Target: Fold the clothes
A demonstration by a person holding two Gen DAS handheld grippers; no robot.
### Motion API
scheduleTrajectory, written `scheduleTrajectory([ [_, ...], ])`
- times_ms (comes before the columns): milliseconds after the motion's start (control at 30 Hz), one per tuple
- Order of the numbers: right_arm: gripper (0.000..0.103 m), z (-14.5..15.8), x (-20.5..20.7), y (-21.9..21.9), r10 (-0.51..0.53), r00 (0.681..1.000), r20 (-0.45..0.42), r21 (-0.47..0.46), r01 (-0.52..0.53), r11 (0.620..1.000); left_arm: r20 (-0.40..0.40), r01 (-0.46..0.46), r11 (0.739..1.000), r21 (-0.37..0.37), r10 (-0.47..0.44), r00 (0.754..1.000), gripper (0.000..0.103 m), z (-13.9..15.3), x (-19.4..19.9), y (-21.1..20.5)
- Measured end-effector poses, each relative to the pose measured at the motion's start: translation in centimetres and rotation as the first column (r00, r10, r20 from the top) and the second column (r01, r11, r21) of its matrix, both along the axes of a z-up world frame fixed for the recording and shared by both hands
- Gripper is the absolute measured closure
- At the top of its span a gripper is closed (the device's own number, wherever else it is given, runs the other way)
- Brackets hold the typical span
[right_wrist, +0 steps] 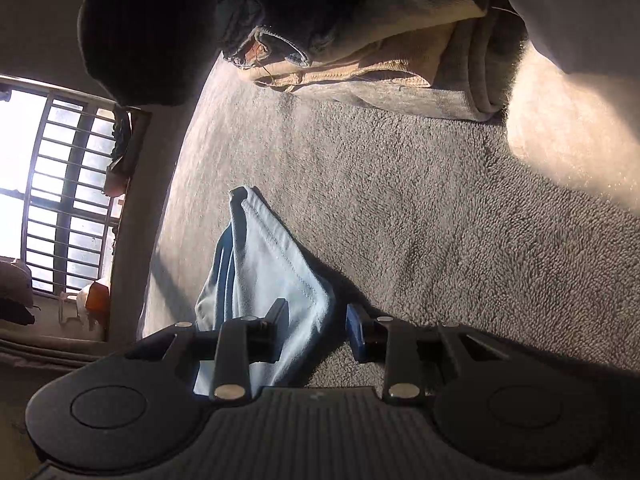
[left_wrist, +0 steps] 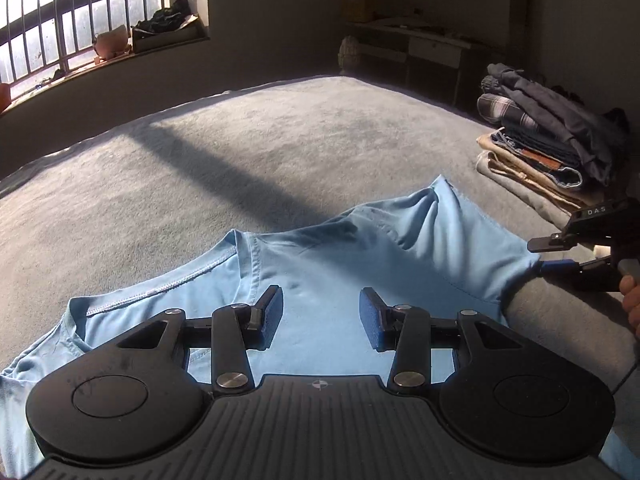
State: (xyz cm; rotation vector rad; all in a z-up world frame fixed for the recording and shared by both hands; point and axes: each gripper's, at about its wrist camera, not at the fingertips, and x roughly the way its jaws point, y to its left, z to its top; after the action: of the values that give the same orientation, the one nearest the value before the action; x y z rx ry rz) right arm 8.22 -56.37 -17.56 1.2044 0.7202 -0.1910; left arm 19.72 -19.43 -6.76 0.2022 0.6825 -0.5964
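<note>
Light-blue T-shirt (left_wrist: 320, 248) — spread on the grey carpeted floor (left_wrist: 200, 168), collar toward 9 o'clock in my left view.

My left gripper (left_wrist: 320, 316) — jaws apart, hovering over the shirt's body, holding nothing.

My right gripper (right_wrist: 316, 330) — jaws apart, straddling a folded corner of the shirt (right_wrist: 272, 272); contact I cannot tell.

Stack of folded clothes (left_wrist: 548, 140) — at 2 o'clock in the left view, well apart from the shirt.

Barred window (left_wrist: 52, 20) — at 10 o'clock.
</note>
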Motion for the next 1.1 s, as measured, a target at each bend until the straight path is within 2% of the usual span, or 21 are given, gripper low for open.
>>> scheduleTrajectory([
  [100,0.07,-0.7,0.5,-0.2,-0.01,0.999,0.033,0.009,0.009,1.0,0.009,0.014,1.0,0.003,-0.014,1.0,0.061,-2.0,1.5,-4.4],
  [200,0.07,-0.7,0.9,-0.2,0.014,0.999,0.046,-0.029,-0.013,1.0,0.015,0.023,0.999,0.034,-0.023,1.0,0.061,-3.7,2.4,-7.7],
  [267,0.073,-0.7,1.1,-0.2,0.032,0.998,0.054,-0.057,-0.029,0.998,0.007,0.018,0.998,0.063,-0.018,1.0,0.061,-5.1,3.1,-9.2],
  [300,0.079,-0.7,1.3,-0.2,0.041,0.998,0.057,-0.07,-0.037,0.997,0.0,0.009,0.997,0.081,-0.009,1.0,0.061,-5.7,3.3,-9.5],
  [400,0.097,-0.5,1.4,-0.1,0.054,0.996,0.066,-0.117,-0.046,0.992,-0.002,-0.012,0.997,0.072,0.012,1.0,0.06,-6.8,3.7,-9.6],
  [433,0.099,-0.2,1.4,-0.1,0.052,0.996,0.071,-0.134,-0.042,0.99,-0.004,-0.017,0.998,0.064,0.017,1.0,0.06,-7.0,3.7,-9.5],
  [600,0.099,1.6,2.0,0.4,0.079,0.989,0.124,-0.207,-0.052,0.977,-0.049,-0.023,1.0,-0.014,0.022,0.999,0.06,-6.6,4.6,-8.3],
  [767,0.099,4.2,4.4,2.3,0.167,0.965,0.202,-0.263,-0.11,0.958,-0.139,-0.12,0.983,-0.14,0.101,0.985,0.06,-4.1,5.8,-3.7],
  [867,0.099,6.6,7.1,6.1,0.341,0.904,0.258,-0.336,-0.247,0.909,-0.183,-0.177,0.971,-0.161,0.147,0.972,0.06,-2.6,5.9,0.8],
  [933,0.099,8.0,9.0,10.1,0.502,0.822,0.269,-0.41,-0.374,0.832,-0.208,-0.218,0.963,-0.161,0.183,0.961,0.06,-1.6,5.6,3.9],
  [967,0.099,8.6,9.8,12.3,0.582,0.771,0.261,-0.451,-0.436,0.779,-0.219,-0.24,0.956,-0.168,0.201,0.955,0.06,-1.3,5.3,5.5],
  [1000,0.099,9.0,9.9,14.9,0.676,0.699,0.233,-0.505,-0.508,0.698,-0.229,-0.262,0.948,-0.179,0.219,0.949,0.06,-1.0,4.9,7.0],
  [1033,0.099,9.4,9.7,17.6,0.766,0.614,0.193,-0.558,-0.574,0.6,-0.242,-0.281,0.941,-0.189,0.233,0.942,0.06,-0.8,4.5,8.4],
  [1100,0.097,9.1,9.1,21.4,0.85,0.517,0.099,-0.624,-0.634,0.458,-0.278,-0.313,0.928,-0.2,0.253,0.927,0.06,-1.0,3.8,10.5],
])
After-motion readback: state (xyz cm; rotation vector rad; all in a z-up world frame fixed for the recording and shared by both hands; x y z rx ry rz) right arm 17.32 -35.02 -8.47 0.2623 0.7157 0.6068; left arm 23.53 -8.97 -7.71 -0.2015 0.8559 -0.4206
